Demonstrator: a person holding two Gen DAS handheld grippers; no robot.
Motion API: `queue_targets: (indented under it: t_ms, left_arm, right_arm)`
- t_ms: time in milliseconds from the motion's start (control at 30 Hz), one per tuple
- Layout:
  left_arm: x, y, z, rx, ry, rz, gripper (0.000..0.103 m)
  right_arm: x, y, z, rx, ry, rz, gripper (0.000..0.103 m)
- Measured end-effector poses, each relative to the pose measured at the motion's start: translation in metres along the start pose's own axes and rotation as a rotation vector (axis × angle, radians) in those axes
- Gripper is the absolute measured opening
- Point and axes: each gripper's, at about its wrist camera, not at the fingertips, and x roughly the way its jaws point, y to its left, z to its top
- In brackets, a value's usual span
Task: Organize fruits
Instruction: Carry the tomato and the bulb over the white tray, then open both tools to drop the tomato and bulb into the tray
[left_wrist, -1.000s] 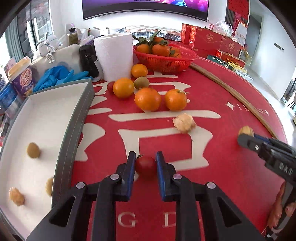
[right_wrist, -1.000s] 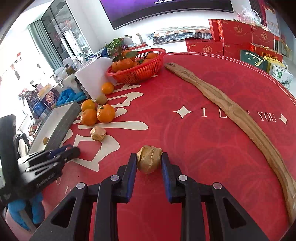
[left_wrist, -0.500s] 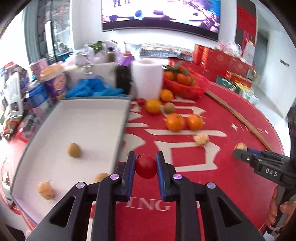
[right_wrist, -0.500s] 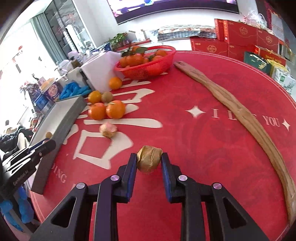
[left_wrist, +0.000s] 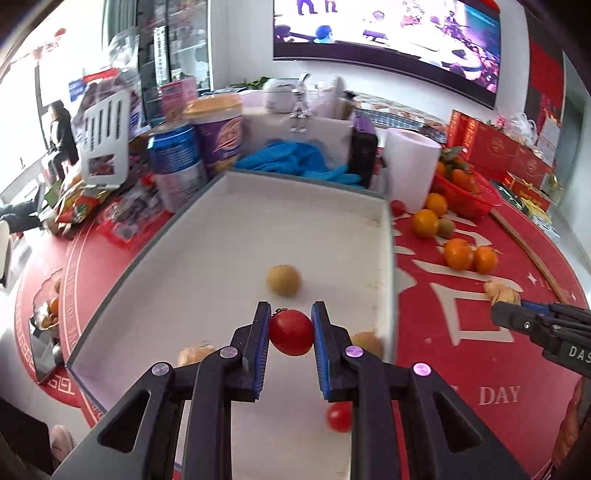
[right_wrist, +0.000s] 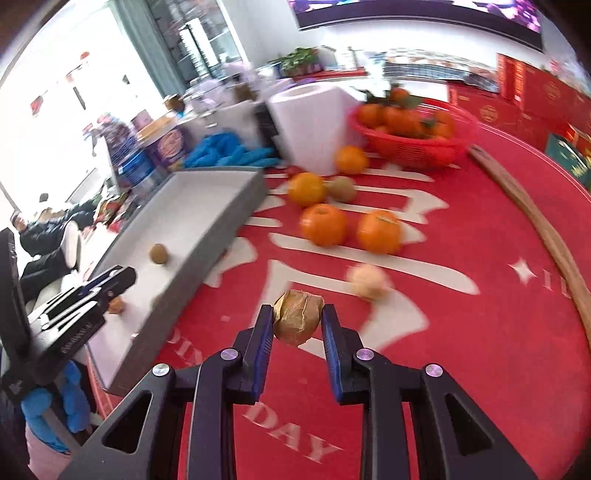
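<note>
Left wrist view: my left gripper (left_wrist: 291, 331) is pinching a cherry tomato (left_wrist: 291, 332) between its blue pads, and I'm holding it above the white floor of the grey-walled tray (left_wrist: 388, 258). Under me in the tray sit a small brown fruit (left_wrist: 283, 280), a second cherry tomato (left_wrist: 340, 416) half hidden by my right finger, and two pale husked fruits (left_wrist: 364, 341) peeking out behind the fingers. Off to the right, on the red tablecloth (left_wrist: 461, 369), two oranges (left_wrist: 458, 254) sit side by side, with more oranges and a kiwi nearer the paper towel roll (left_wrist: 410, 166) and the red basket (left_wrist: 469, 199) of tangerines. My other claw pokes in at the right edge.

Right wrist view, a bit blurred: my right gripper (right_wrist: 297, 322) is clamped on a papery husked physalis (right_wrist: 297, 317), held over the red cloth, just outside the tray's long wall (right_wrist: 207, 254). Another husked fruit (right_wrist: 367, 280) lies on the cloth just ahead, the two oranges (right_wrist: 323, 224) beyond it. At the left my left gripper (right_wrist: 110, 280) hangs over the tray, where the brown fruit (right_wrist: 159, 254) rests.
</note>
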Motion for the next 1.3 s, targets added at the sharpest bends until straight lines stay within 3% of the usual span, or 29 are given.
queue_targets:
  t_ms: [300, 533, 1000, 1033, 1100, 1133, 1167, 1233, 1300]
  left_arm:
    - [0.02, 0.024, -0.016, -0.021, 0.055, 0.041, 0.025]
    - [0.021, 0.025, -0.023, 0.026, 0.043, 0.081, 0.026]
    - [0.02, 0.024, -0.024, 0.049, 0.034, 0.087, 0.026]
    - [0.02, 0.024, -0.024, 0.049, 0.034, 0.087, 0.026]
    - [0.02, 0.024, -0.024, 0.048, 0.034, 0.089, 0.026]
    - [0.02, 0.024, -0.024, 0.048, 0.032, 0.09, 0.026]
    - [0.02, 0.025, -0.024, 0.038, 0.032, 0.084, 0.029]
    - [0.02, 0.026, -0.024, 0.03, 0.035, 0.079, 0.04]
    - [0.021, 0.027, -0.023, 0.014, 0.046, 0.086, 0.083]
  right_arm:
    - [0.028, 0.069, 0.019, -0.12, 0.043, 0.068, 0.028]
    - [0.05, 0.109, 0.033, -0.201, 0.058, 0.081, 0.028]
    - [0.086, 0.128, 0.037, -0.267, 0.11, 0.06, 0.028]
    - [0.087, 0.129, 0.036, -0.268, 0.116, 0.065, 0.03]
    - [0.087, 0.132, 0.036, -0.276, 0.121, 0.08, 0.042]
    - [0.085, 0.134, 0.037, -0.285, 0.111, 0.091, 0.06]
    - [0.082, 0.137, 0.037, -0.294, 0.095, 0.085, 0.077]
    - [0.072, 0.144, 0.037, -0.326, 0.034, 0.032, 0.084]
    - [0.064, 0.147, 0.04, -0.355, -0.004, -0.002, 0.084]
